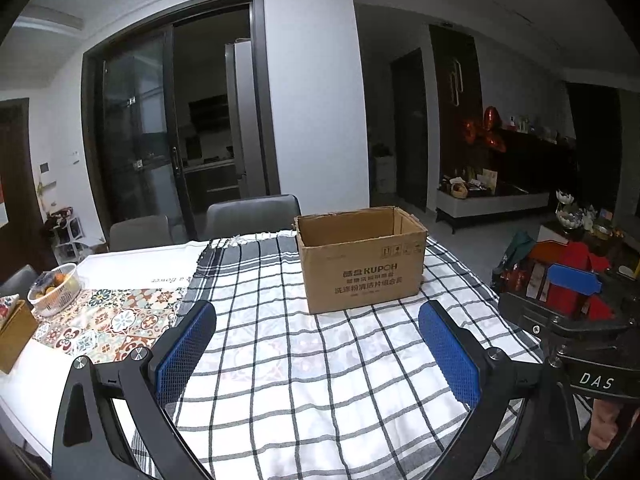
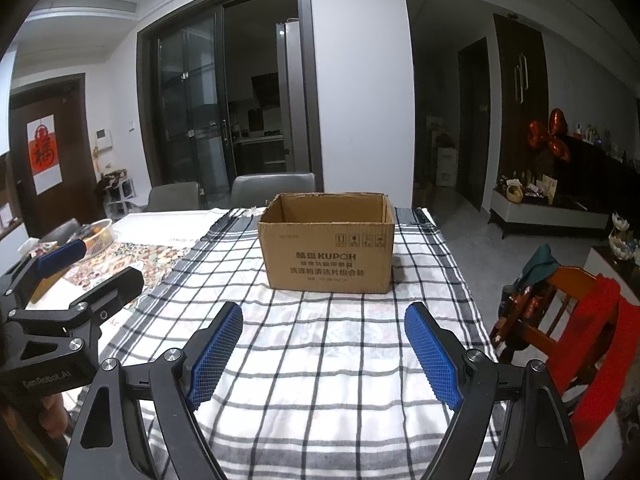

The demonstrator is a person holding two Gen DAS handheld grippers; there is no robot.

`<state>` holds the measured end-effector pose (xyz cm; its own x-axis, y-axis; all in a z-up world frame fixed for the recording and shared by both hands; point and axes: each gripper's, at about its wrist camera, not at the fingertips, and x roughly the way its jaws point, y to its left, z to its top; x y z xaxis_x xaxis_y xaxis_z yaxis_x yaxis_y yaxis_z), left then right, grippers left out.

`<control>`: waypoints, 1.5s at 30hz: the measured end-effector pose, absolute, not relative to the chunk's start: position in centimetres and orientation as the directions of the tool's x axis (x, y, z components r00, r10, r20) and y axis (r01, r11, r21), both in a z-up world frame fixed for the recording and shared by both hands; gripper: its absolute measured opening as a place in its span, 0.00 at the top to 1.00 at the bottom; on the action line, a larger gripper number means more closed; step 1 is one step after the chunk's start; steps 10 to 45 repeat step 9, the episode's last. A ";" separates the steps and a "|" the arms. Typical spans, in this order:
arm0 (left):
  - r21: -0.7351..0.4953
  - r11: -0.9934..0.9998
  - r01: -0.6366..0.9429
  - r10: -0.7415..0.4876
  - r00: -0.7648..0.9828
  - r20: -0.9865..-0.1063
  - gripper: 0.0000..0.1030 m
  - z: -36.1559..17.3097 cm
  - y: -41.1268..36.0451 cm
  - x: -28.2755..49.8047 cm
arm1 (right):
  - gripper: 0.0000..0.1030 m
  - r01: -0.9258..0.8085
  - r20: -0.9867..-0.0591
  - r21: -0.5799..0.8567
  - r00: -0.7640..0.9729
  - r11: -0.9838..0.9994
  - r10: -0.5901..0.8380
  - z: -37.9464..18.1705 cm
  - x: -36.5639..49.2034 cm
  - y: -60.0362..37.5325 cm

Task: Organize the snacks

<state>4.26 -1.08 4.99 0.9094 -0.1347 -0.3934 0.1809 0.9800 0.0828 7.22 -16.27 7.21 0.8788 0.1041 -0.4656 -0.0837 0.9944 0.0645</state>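
An open brown cardboard box [image 1: 362, 258] stands on the black-and-white checked cloth [image 1: 300, 360]; it also shows in the right wrist view [image 2: 328, 252], where its inside looks empty. My left gripper [image 1: 318, 322] is open and empty, a short way in front of the box. My right gripper [image 2: 324, 322] is open and empty, also in front of the box. Each gripper shows at the side of the other's view: the right gripper [image 1: 560, 296] and the left gripper [image 2: 96, 268]. No snack packs show on the cloth.
A white basket of fruit [image 1: 56, 288] and a brown tissue box [image 1: 14, 328] sit at the table's left end on a patterned mat. Grey chairs [image 1: 252, 212] stand behind the table. A wooden chair with red fabric [image 2: 580, 320] stands at the right.
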 end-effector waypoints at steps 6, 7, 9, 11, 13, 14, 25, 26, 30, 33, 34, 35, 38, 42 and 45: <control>0.082 0.981 0.177 -0.132 0.910 -0.393 0.00 5.0 -1.0 4.2 | 0.19 -0.084 -0.468 0.065 0.878 0.994 0.105 7.1 7.2 -16.3; 0.081 0.981 0.177 -0.131 0.910 -0.393 0.00 5.1 -0.9 4.2 | 0.19 -0.083 -0.468 0.065 0.878 0.994 0.104 7.2 7.2 -16.2; 0.079 0.981 0.176 -0.131 0.910 -0.394 0.00 5.1 -0.9 4.2 | 0.19 -0.084 -0.468 0.067 0.877 0.994 0.105 7.1 7.1 -16.2; 0.079 0.981 0.176 -0.131 0.910 -0.394 0.00 5.1 -0.9 4.2 | 0.19 -0.084 -0.468 0.067 0.877 0.994 0.105 7.1 7.1 -16.2; 0.079 0.981 0.176 -0.131 0.910 -0.394 0.00 5.1 -0.9 4.2 | 0.19 -0.084 -0.468 0.067 0.877 0.994 0.105 7.1 7.1 -16.2; 0.079 0.981 0.176 -0.131 0.910 -0.394 0.00 5.1 -0.9 4.2 | 0.19 -0.084 -0.468 0.067 0.877 0.994 0.105 7.1 7.1 -16.2; 0.079 0.981 0.176 -0.131 0.910 -0.394 0.00 5.1 -0.9 4.2 | 0.19 -0.084 -0.468 0.067 0.877 0.994 0.105 7.1 7.1 -16.2; 0.079 0.981 0.176 -0.131 0.910 -0.394 0.00 5.1 -0.9 4.2 | 0.19 -0.084 -0.468 0.067 0.877 0.994 0.105 7.1 7.1 -16.2; 0.079 0.981 0.176 -0.131 0.910 -0.394 0.00 5.1 -0.9 4.2 | 0.19 -0.084 -0.468 0.067 0.877 0.994 0.105 7.1 7.1 -16.2; 0.079 0.981 0.176 -0.131 0.910 -0.394 0.00 5.1 -0.9 4.2 | 0.19 -0.084 -0.468 0.067 0.877 0.994 0.105 7.1 7.1 -16.2; 0.079 0.981 0.176 -0.131 0.910 -0.394 0.00 5.1 -0.9 4.2 | 0.19 -0.084 -0.468 0.067 0.877 0.994 0.105 7.1 7.1 -16.2; 0.079 0.981 0.176 -0.131 0.910 -0.394 0.00 5.1 -0.9 4.2 | 0.19 -0.084 -0.468 0.067 0.877 0.994 0.105 7.1 7.1 -16.2; 0.079 0.981 0.176 -0.131 0.910 -0.394 0.00 5.1 -0.9 4.2 | 0.19 -0.084 -0.468 0.067 0.877 0.994 0.105 7.1 7.1 -16.2; 0.079 0.981 0.176 -0.131 0.910 -0.394 0.00 5.1 -0.9 4.2 | 0.19 -0.084 -0.468 0.067 0.877 0.994 0.105 7.1 7.1 -16.2; 0.079 0.981 0.176 -0.131 0.910 -0.394 0.00 5.1 -0.9 4.2 | 0.19 -0.084 -0.468 0.067 0.877 0.994 0.105 7.1 7.1 -16.2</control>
